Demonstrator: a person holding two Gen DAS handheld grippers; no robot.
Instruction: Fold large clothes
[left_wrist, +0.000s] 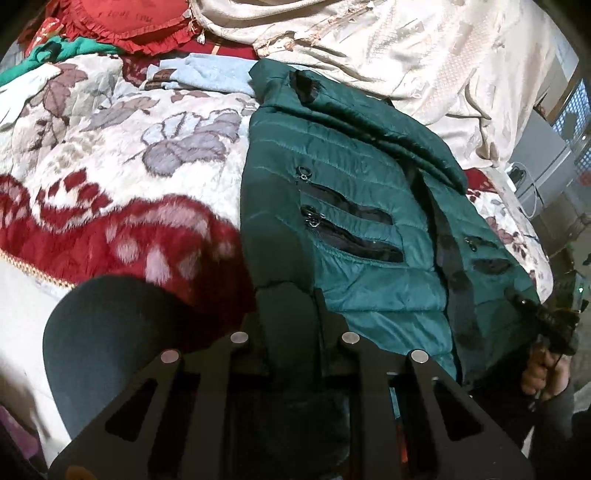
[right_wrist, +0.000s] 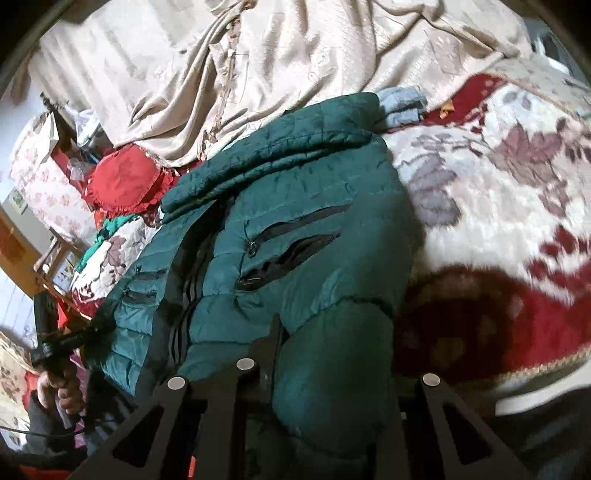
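1. The big green puffy jacket lies on a bed, on a fluffy blanket with red and grey flowers.
2. It has lines sewn across it, black zip pockets that hang open, and a black strip down the middle.
3. Its collar end points to a shiny cream cover.
4. The left claw is closed on the jacket's near edge.
5. The right claw is closed on a puffy jacket corner too.
6. A red frilly pillow and a light blue cloth lie near.
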